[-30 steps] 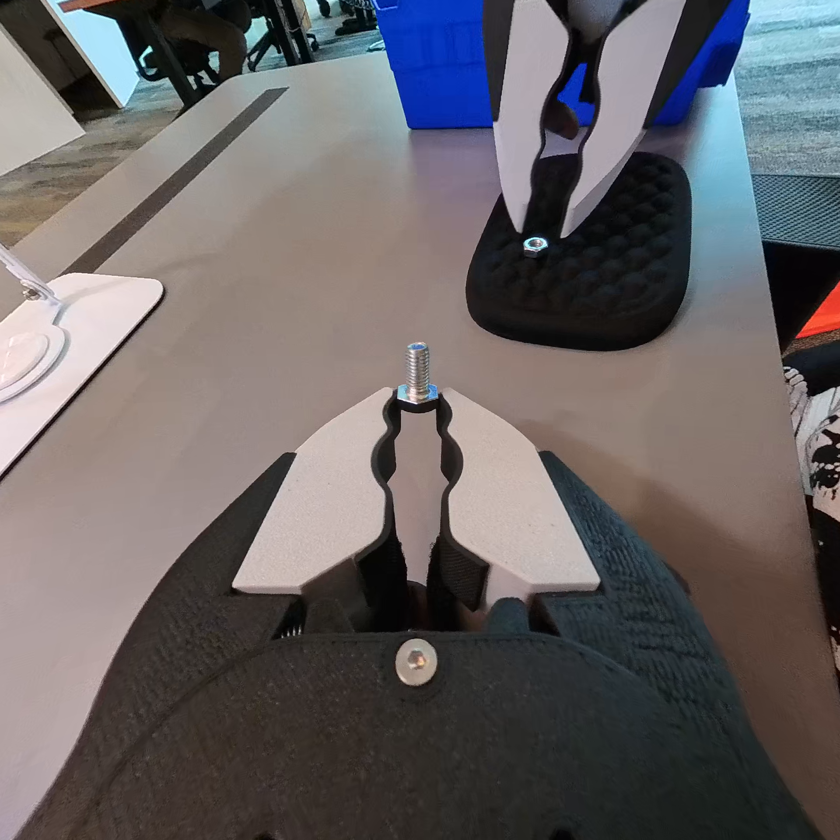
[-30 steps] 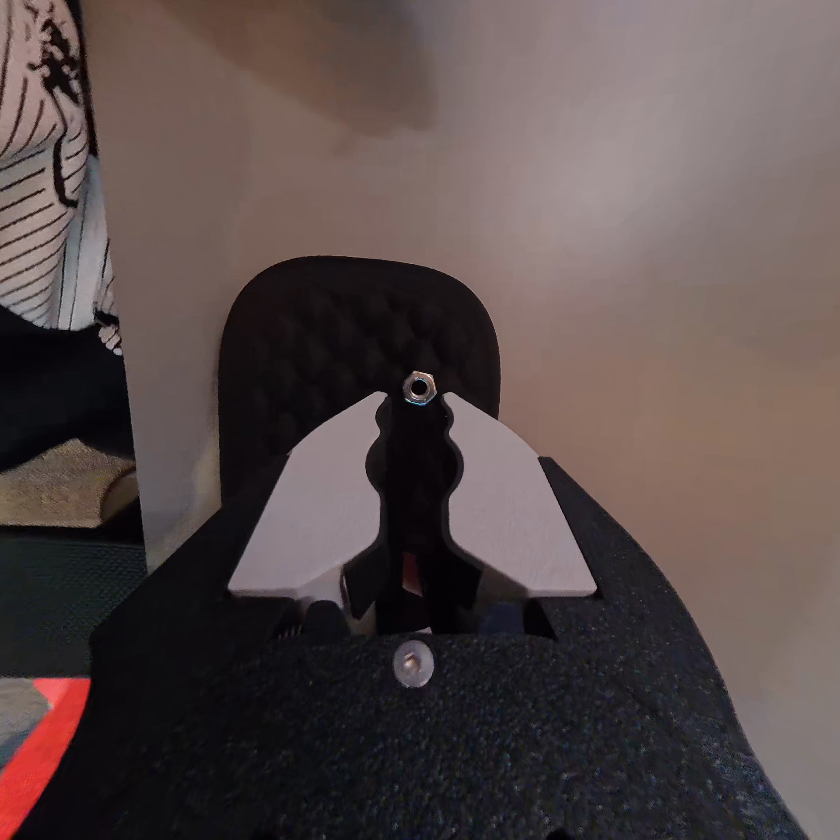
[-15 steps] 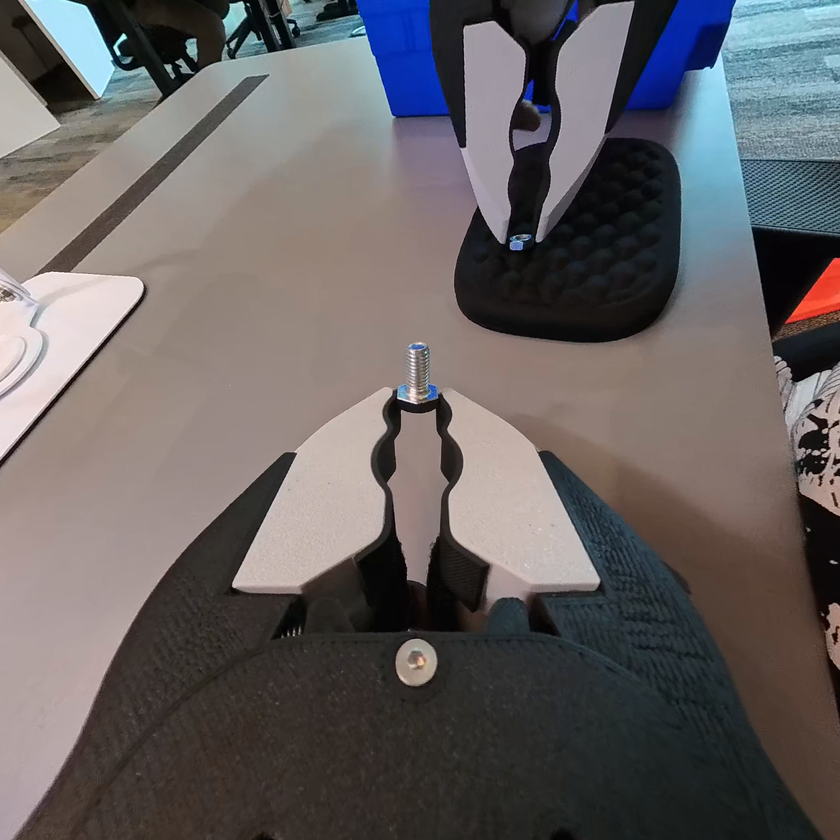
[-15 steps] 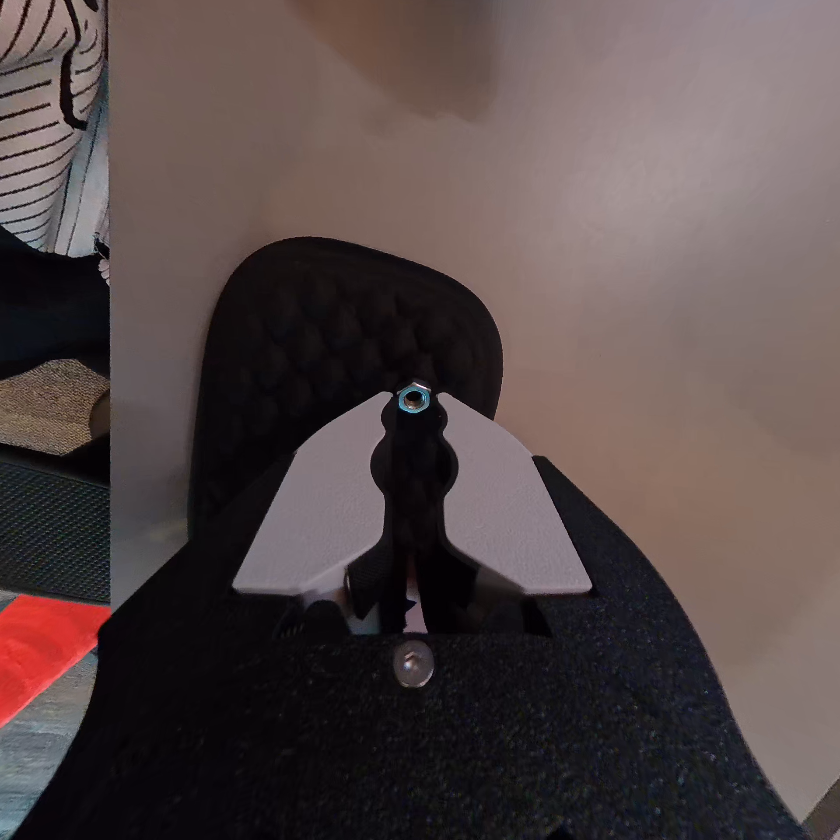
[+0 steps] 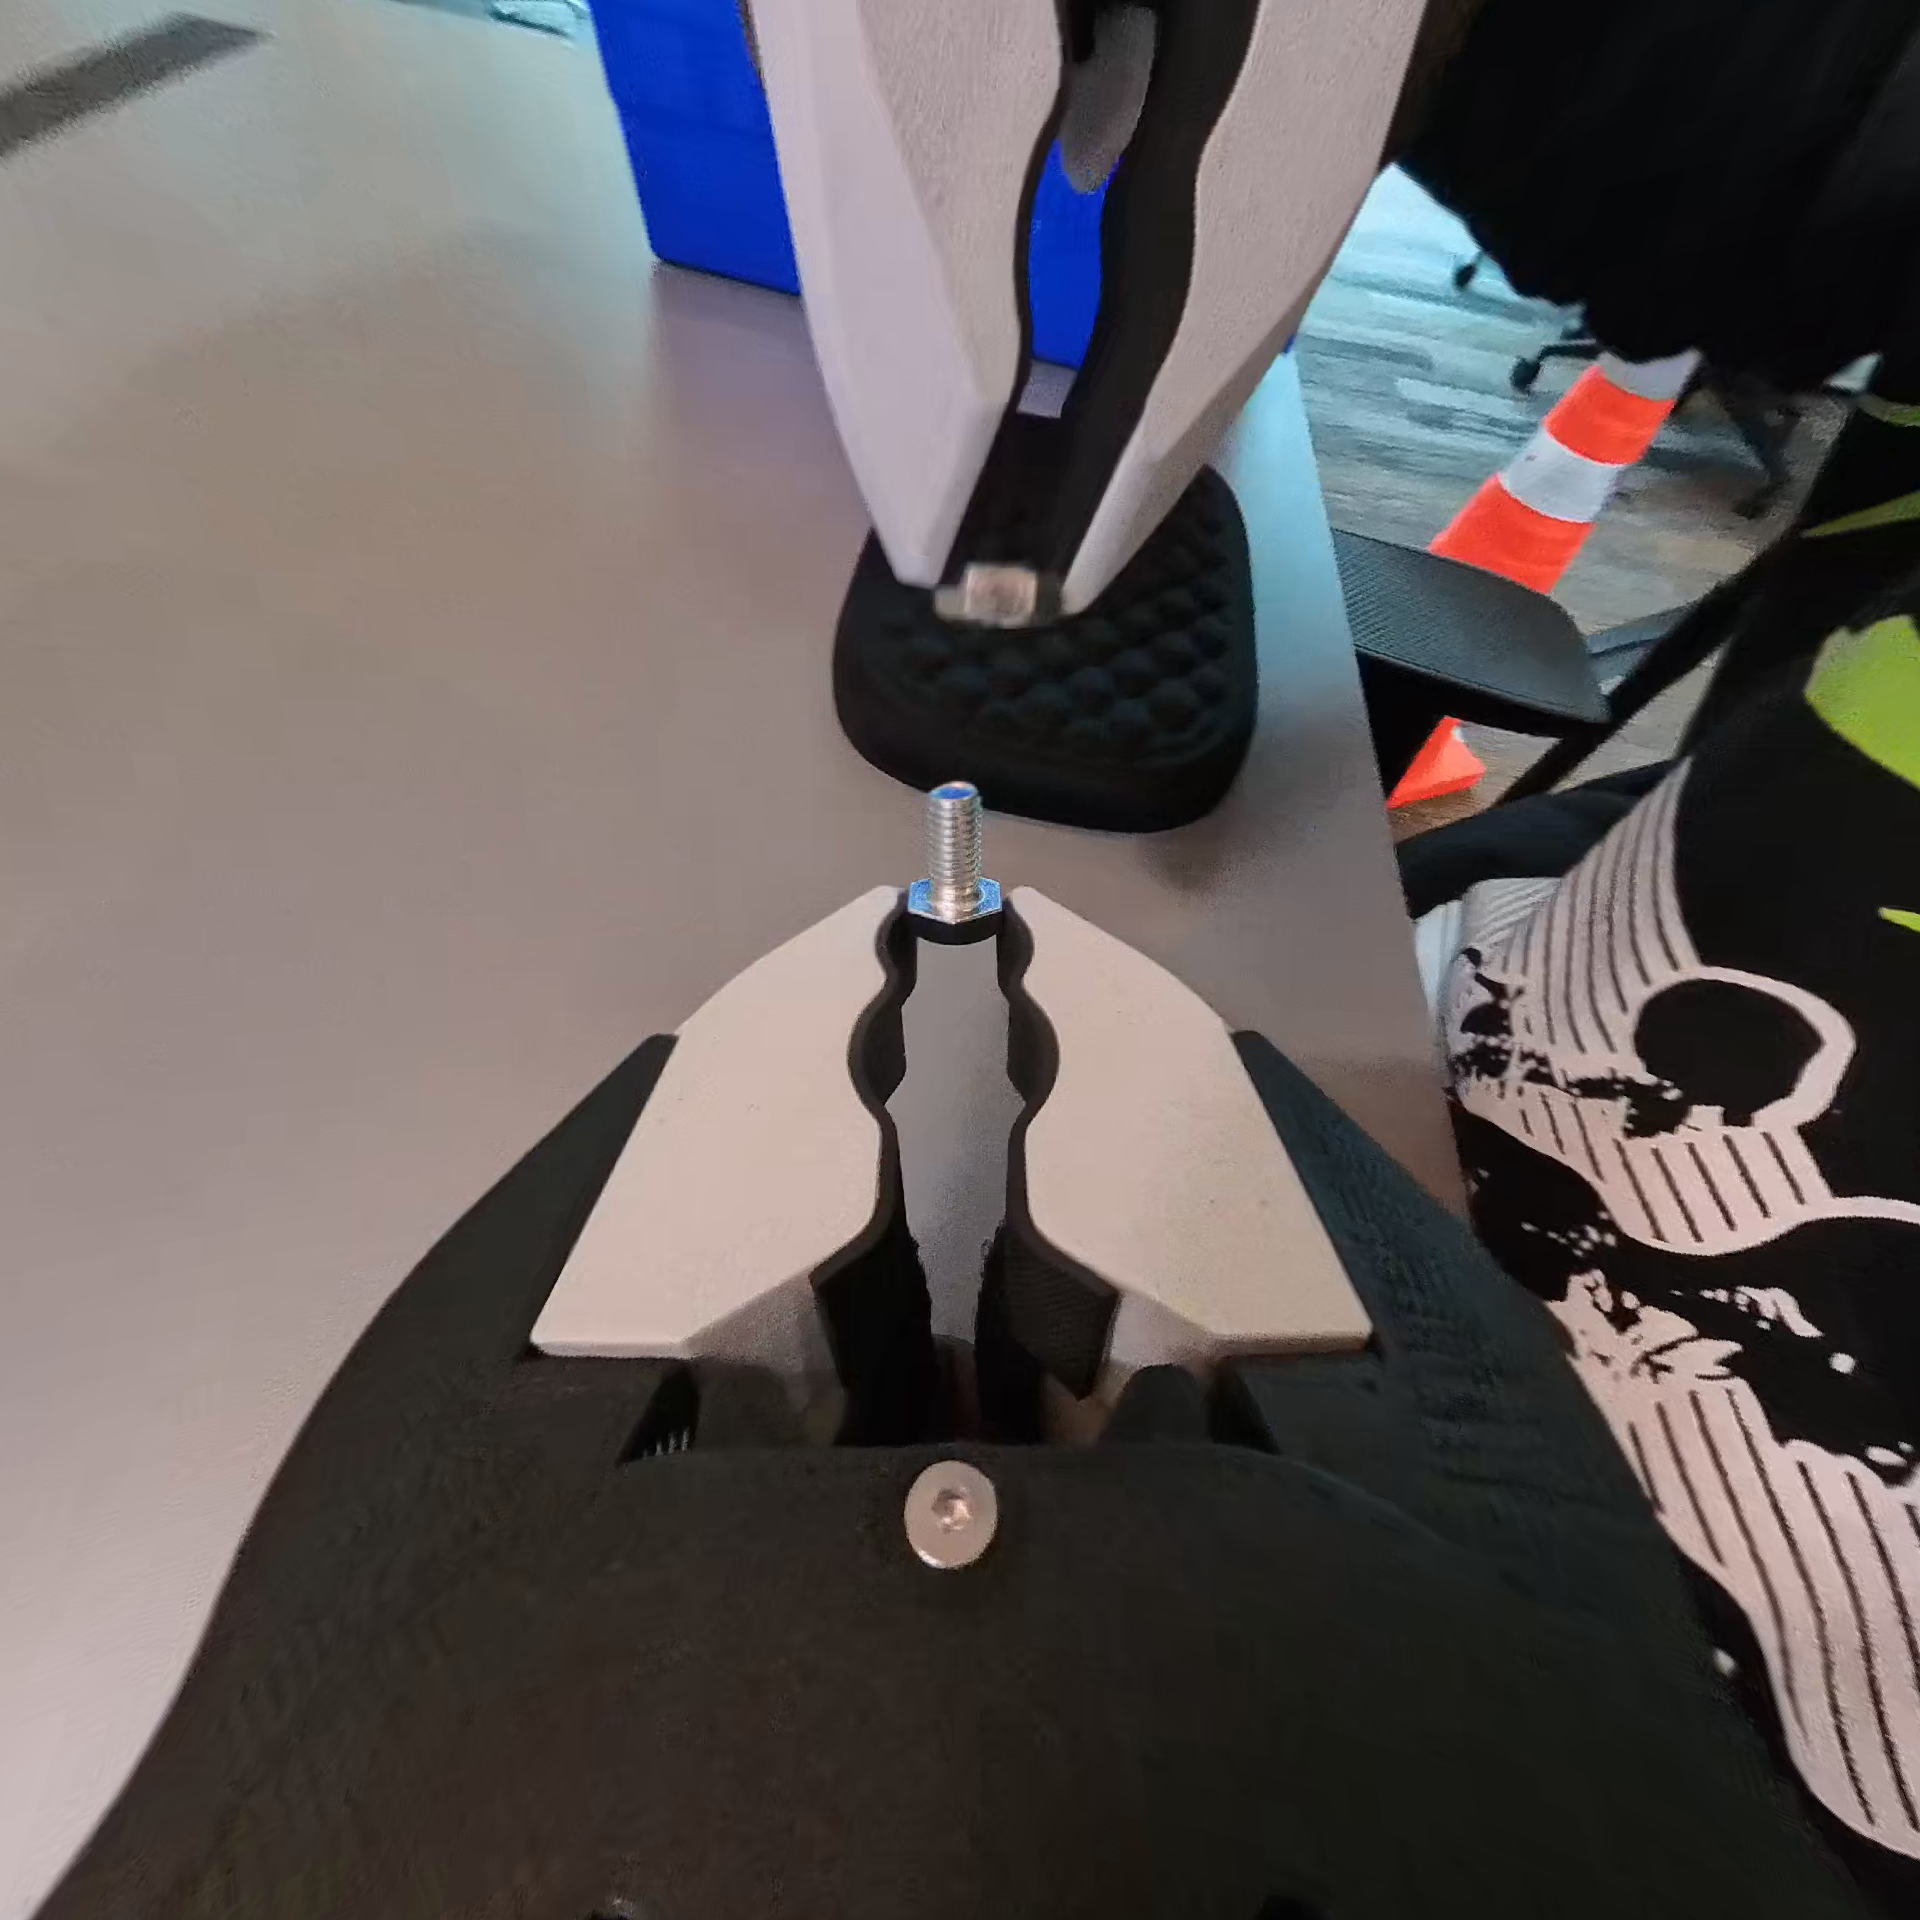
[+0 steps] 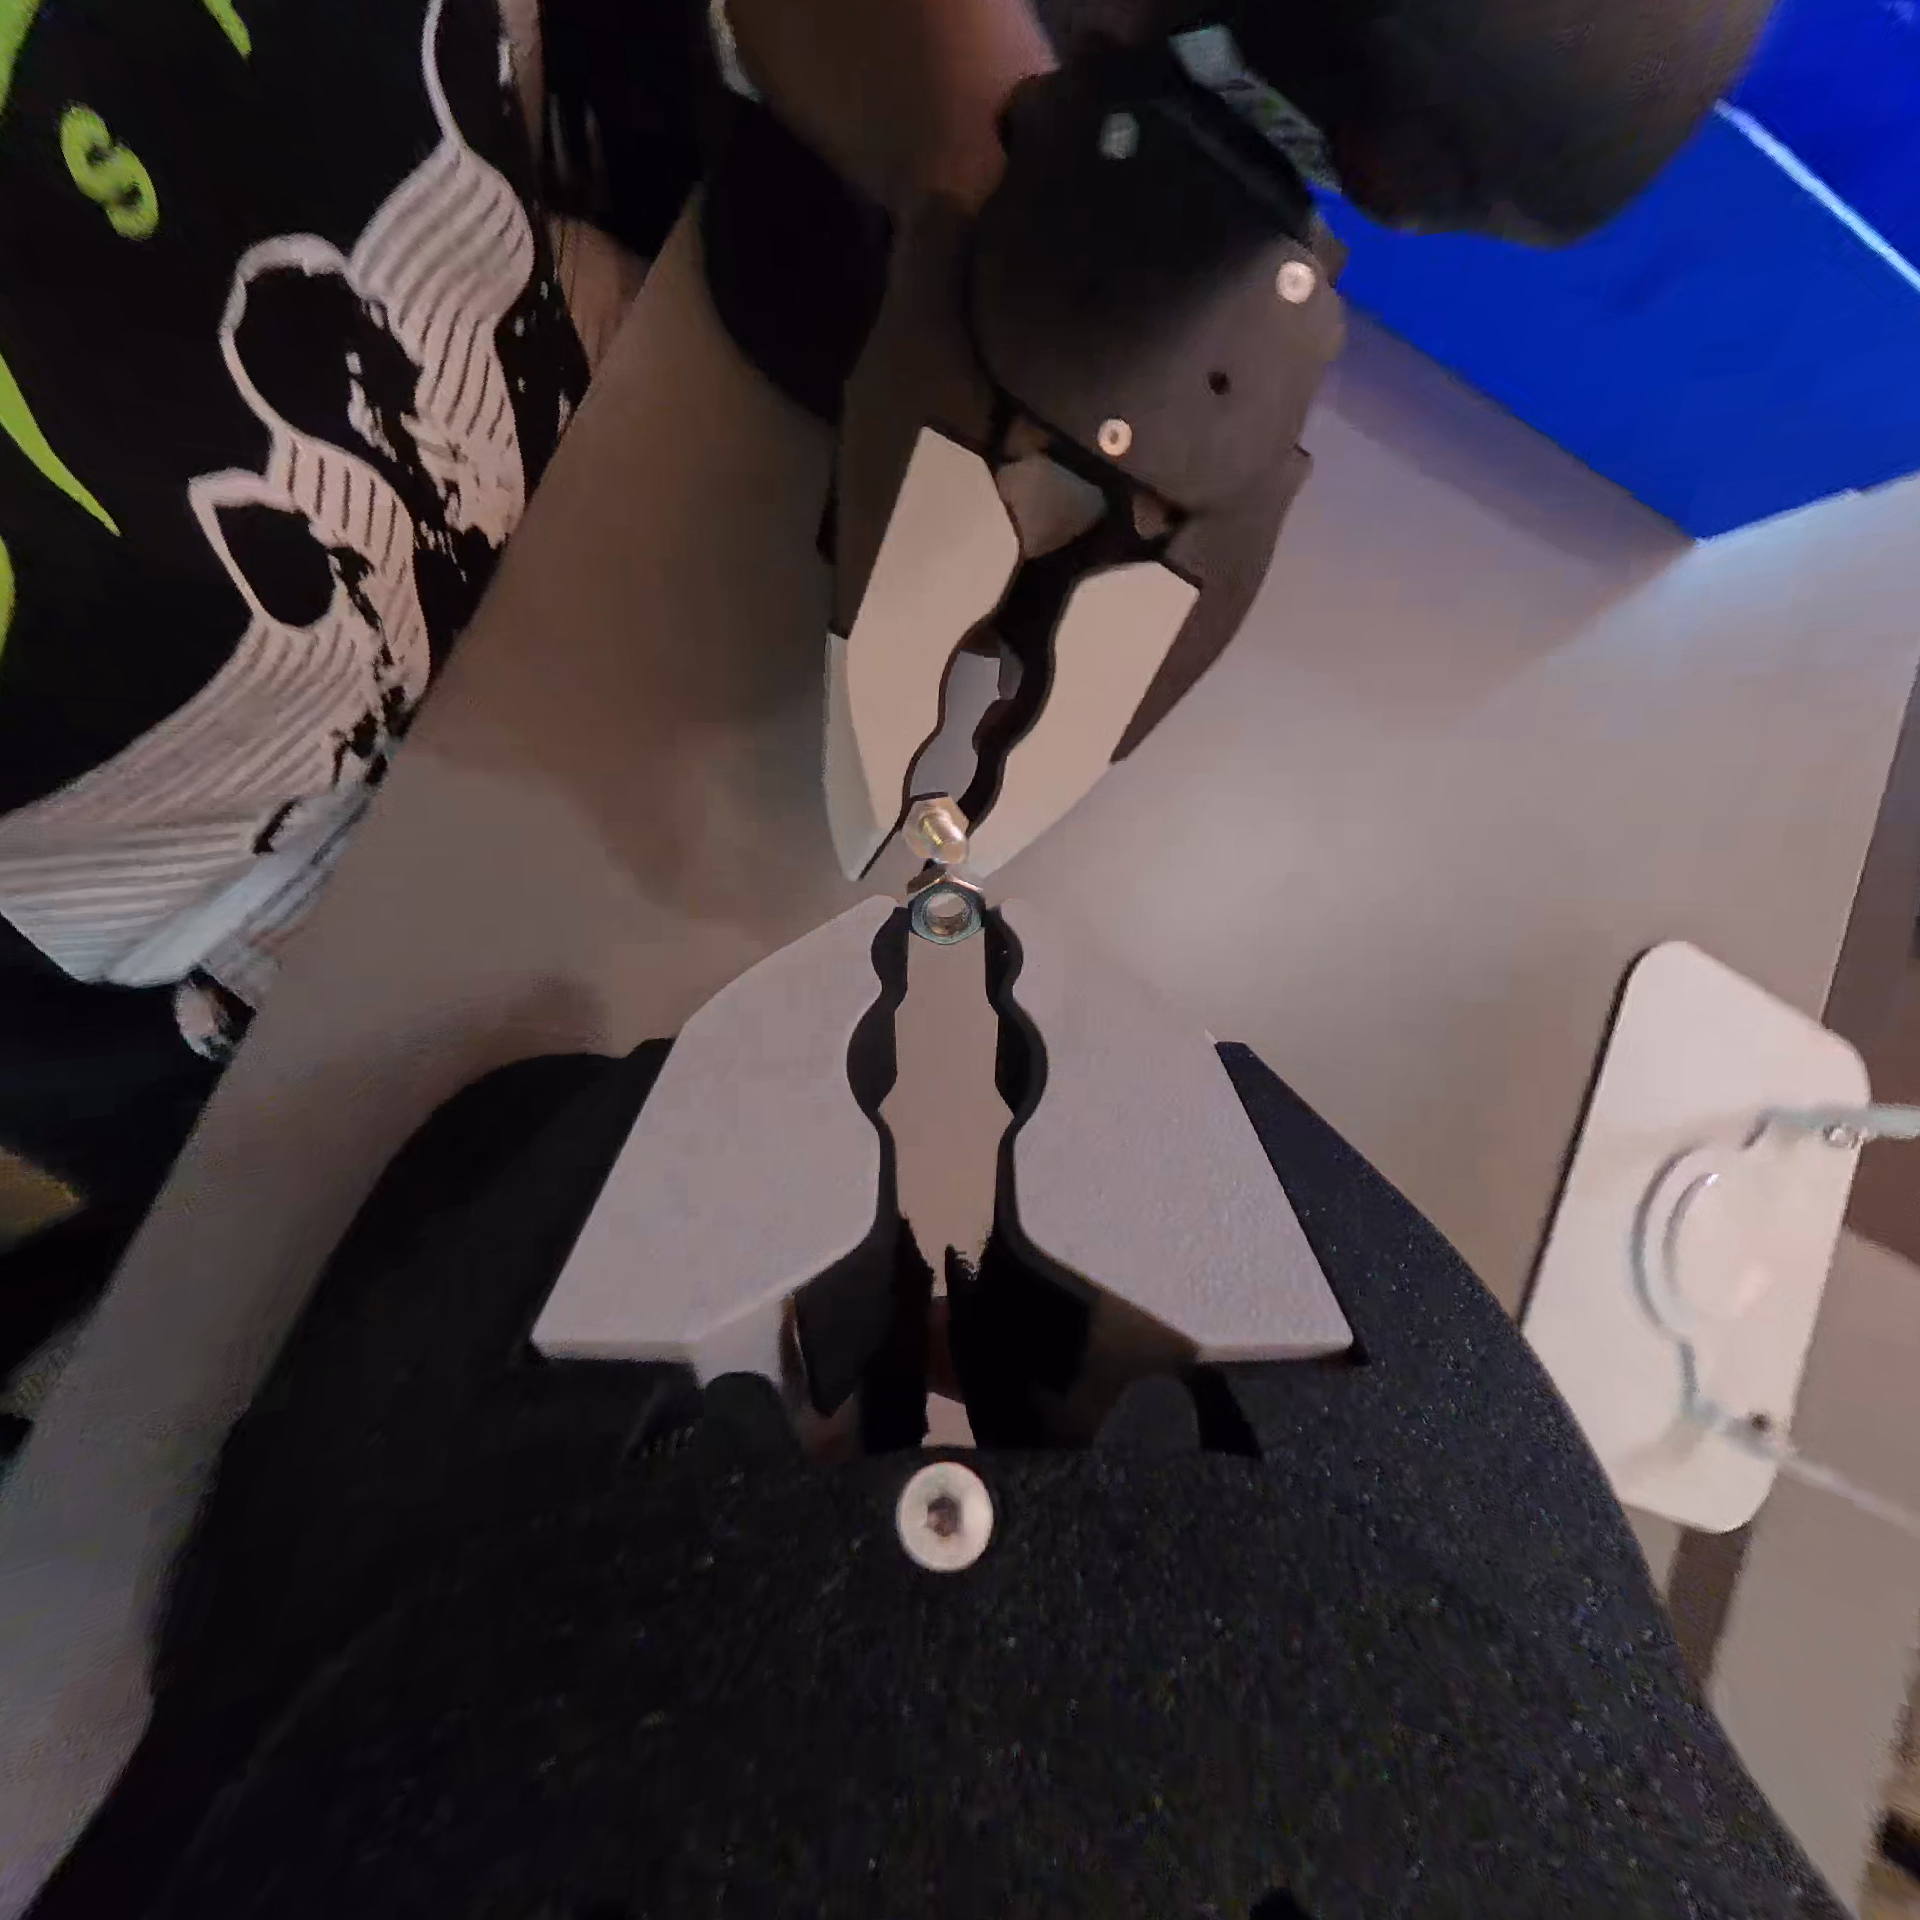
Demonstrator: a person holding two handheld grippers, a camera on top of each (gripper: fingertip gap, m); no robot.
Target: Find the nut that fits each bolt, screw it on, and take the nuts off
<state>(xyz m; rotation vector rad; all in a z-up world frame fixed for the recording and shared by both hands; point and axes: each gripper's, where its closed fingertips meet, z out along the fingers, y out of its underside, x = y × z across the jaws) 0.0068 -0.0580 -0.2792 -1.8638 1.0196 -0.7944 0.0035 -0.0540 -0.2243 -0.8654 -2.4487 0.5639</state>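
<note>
Now | left gripper (image 5: 953,902) jaws clamp bolt (image 5: 953,854) upright | right gripper (image 6: 943,902) jaws pinch nut (image 6: 943,914) above

Silver bolt (image 5: 953,852) and nut (image 6: 942,914), black dimpled pad (image 5: 1091,686), blue bin (image 5: 707,156), orange-and-white cone (image 5: 1548,478), grey table (image 5: 416,623)

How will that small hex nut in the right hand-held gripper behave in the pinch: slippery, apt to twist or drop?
Probably slippery: the nut is bright bare metal. It may twist, since the right hand-held gripper holds it only at the very fingertips. It looks rigid and light, so if dropped it would likely bounce or roll on the smooth table rather than break.
</note>
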